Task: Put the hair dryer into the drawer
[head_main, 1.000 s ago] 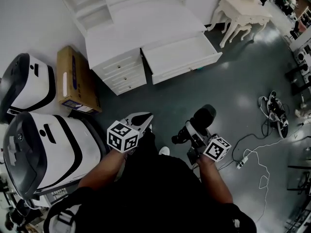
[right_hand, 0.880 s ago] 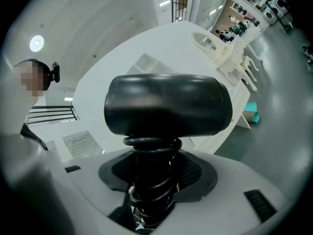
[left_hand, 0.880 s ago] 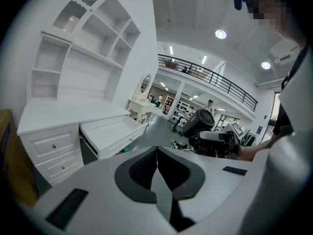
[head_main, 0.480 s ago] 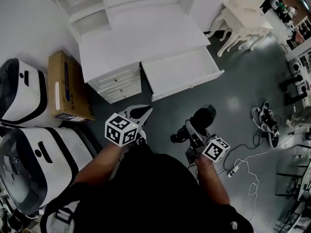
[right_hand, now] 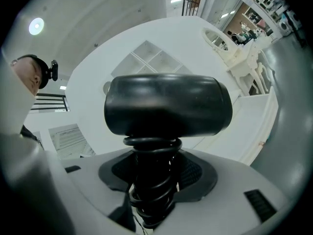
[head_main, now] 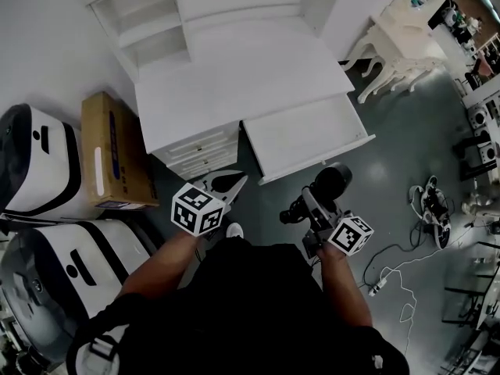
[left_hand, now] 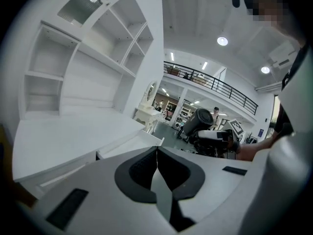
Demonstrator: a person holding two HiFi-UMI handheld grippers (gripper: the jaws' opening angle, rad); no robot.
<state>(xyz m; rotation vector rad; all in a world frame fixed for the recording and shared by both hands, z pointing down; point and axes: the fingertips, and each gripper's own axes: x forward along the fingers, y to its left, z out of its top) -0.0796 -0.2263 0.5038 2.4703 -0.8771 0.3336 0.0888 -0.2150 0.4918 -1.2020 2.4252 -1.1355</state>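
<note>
Hair dryer (head_main: 329, 183) held just in front of the open drawer (head_main: 301, 136), not in it.
The right claw (head_main: 312, 208) is clamped on the dryer's handle, which has cord coiled around it, and the black barrel stands up above the jaws. The drawer is pulled out from the white surface (head_main: 234, 76) and looks bare inside, as far as the steep head view shows. Left of the drawer front, the left claw (head_main: 234, 183) has its jaws pressed together on nothing. A cardboard box (head_main: 113, 151) lies well left of the drawer.

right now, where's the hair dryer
In the head view the hair dryer is at the right, clamped by its cord-wrapped handle in the right gripper, close to the front of the open drawer.
</note>
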